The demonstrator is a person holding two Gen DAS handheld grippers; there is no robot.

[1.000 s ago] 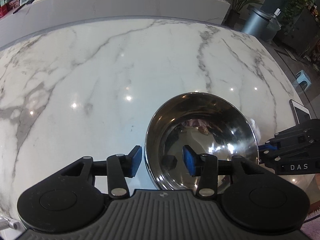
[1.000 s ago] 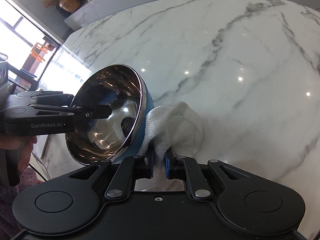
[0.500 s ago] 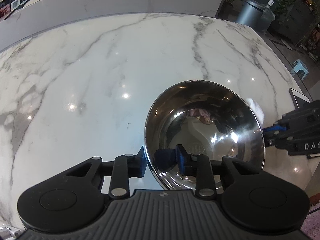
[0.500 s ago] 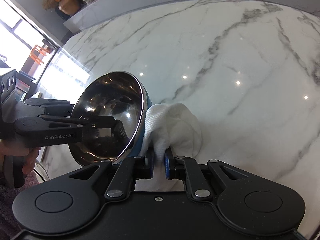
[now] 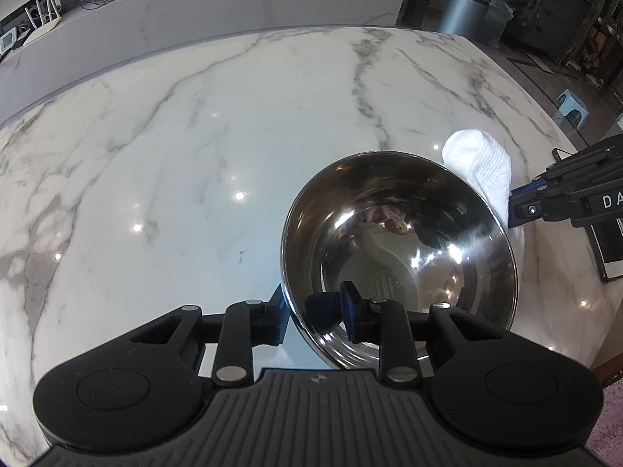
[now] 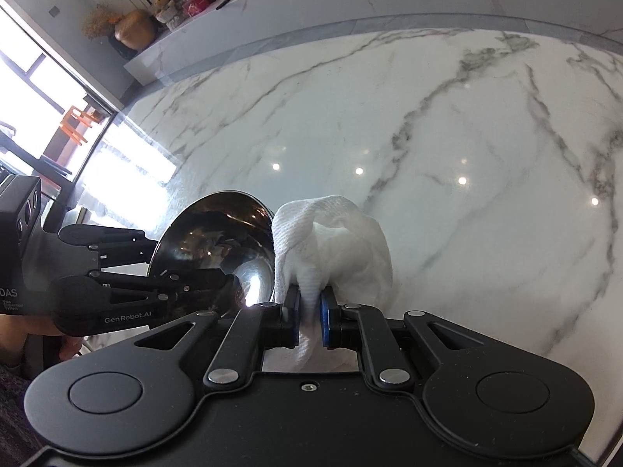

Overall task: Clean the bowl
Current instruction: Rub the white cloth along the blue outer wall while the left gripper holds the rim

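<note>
Wiping is the step in hand, judging by how things are lying: the shiny round stainless-steel bowl [image 5: 397, 249] is tilting on its edge above the white grey-veined marble table [image 5: 194, 155], its hollow facing the left claw [image 5: 313, 313]. That claw's jaws are closing over the near rim, one blue pad outside the wall and one inside, pressing on it. Just beyond the far rim, the right claw [image 6: 309, 321] is clamping a crumpled white waffle-weave cloth [image 6: 335, 241], which is touching the bowl's outer wall. Next, the cloth probably needs swinging over the rim into the hollow while the left claw is keeping the bowl steady.
</note>
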